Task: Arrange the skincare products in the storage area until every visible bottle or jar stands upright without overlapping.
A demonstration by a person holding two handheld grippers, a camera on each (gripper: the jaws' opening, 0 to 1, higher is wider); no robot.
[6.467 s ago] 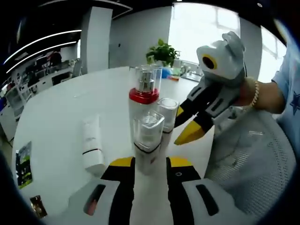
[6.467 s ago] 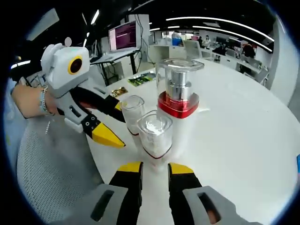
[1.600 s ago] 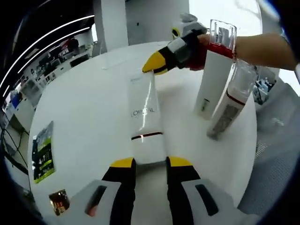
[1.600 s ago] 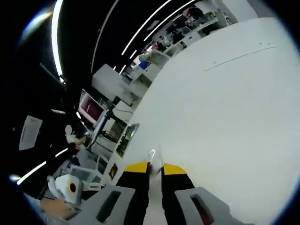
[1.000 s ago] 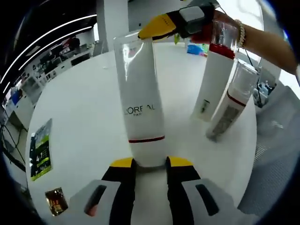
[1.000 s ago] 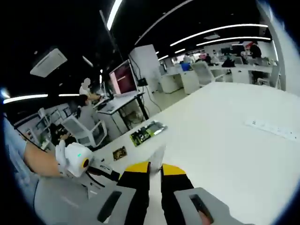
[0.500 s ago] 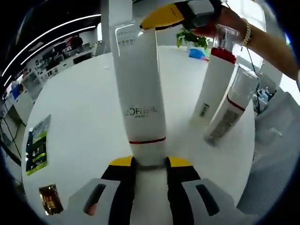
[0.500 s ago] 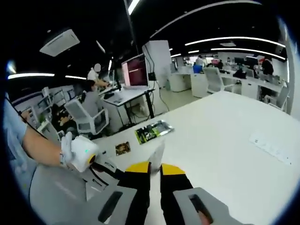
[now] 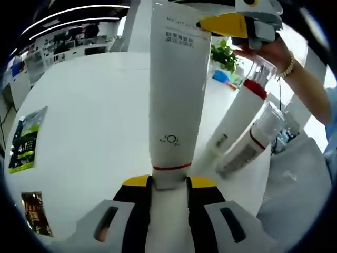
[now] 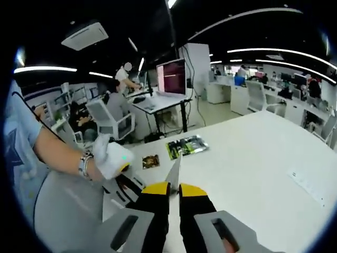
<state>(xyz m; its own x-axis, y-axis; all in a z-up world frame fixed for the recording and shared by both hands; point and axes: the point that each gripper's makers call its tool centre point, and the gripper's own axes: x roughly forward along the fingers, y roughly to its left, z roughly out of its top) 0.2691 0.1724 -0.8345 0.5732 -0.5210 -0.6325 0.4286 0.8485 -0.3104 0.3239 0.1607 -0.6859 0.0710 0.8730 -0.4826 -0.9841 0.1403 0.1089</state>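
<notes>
Left gripper (image 9: 169, 183): your jaws are clamped on the cap end of the white tube (image 9: 174, 95), which rises straight up from between them.
White tube: its crimped flat top is pinched by the yellow tips of your right gripper (image 9: 231, 23) at the far end from your left jaws; in the right gripper view the crimped edge (image 10: 174, 171) sticks up just ahead of those jaws.
Red-collared bottle (image 9: 237, 118): to the right of your left jaws, on the table (image 9: 79, 116), leaning in this view.
Clear-capped bottle (image 9: 250, 142): just beside the red-collared one, further right.
Right gripper (image 10: 173, 188): your jaws are almost together, closed on the tube's thin edge.
Leaflet (image 10: 187, 146): flat on the table beyond your right jaws.
</notes>
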